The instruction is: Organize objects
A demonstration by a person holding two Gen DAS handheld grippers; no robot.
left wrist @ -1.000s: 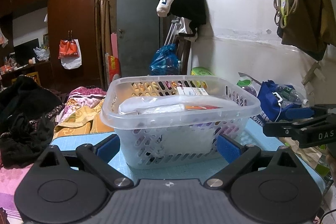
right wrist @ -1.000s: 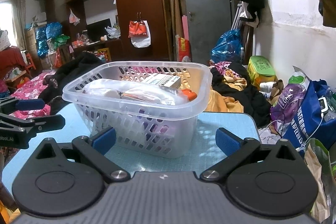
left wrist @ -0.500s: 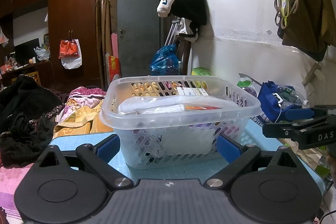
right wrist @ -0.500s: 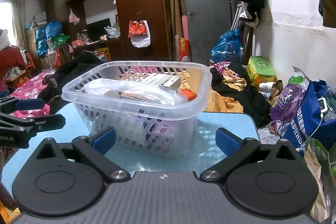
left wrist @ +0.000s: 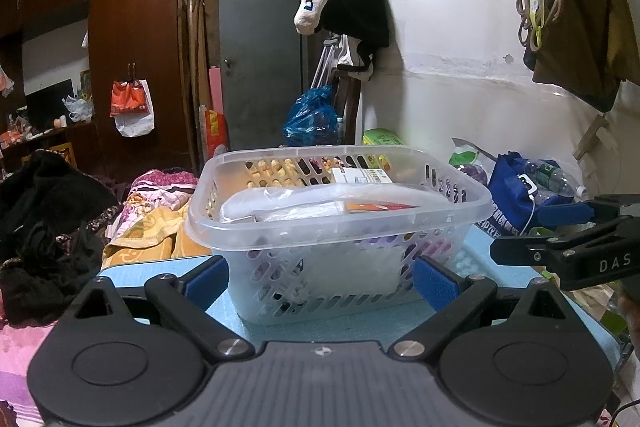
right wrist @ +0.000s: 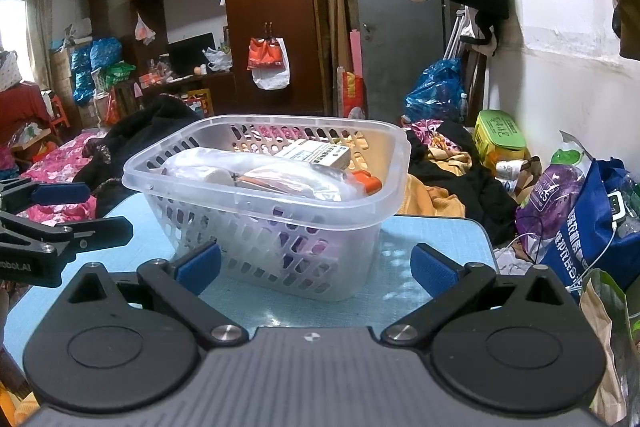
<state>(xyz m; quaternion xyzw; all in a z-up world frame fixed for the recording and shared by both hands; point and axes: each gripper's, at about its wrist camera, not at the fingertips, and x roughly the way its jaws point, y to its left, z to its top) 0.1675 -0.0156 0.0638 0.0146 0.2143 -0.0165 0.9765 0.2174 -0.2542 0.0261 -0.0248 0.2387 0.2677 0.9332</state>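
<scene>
A clear plastic basket point(left wrist: 248, 223) point(right wrist: 352, 203) with slotted walls stands on a light blue table point(left wrist: 460, 307) point(right wrist: 432, 235). Inside lie a white medicine box point(left wrist: 362, 177) point(right wrist: 316, 153), a clear plastic bag point(left wrist: 280, 205) point(right wrist: 224, 167) and something with an orange cap point(right wrist: 368, 183). My left gripper point(left wrist: 320, 277) is open just in front of the basket, its blue pads wide apart with nothing held. From the basket's right near side my right gripper point(right wrist: 316, 269) faces it, open too. Each gripper shows at the edge of the other's view: right gripper point(left wrist: 560, 239), left gripper point(right wrist: 52, 215).
Past the table's far edge lie heaped clothes point(left wrist: 48, 219) and a patterned blanket point(left wrist: 156, 211). A blue bag point(right wrist: 592, 223) and other bags point(right wrist: 556, 187) crowd the floor at the right by the white wall. A wardrobe point(right wrist: 264, 7) and a grey door point(left wrist: 260, 59) stand behind.
</scene>
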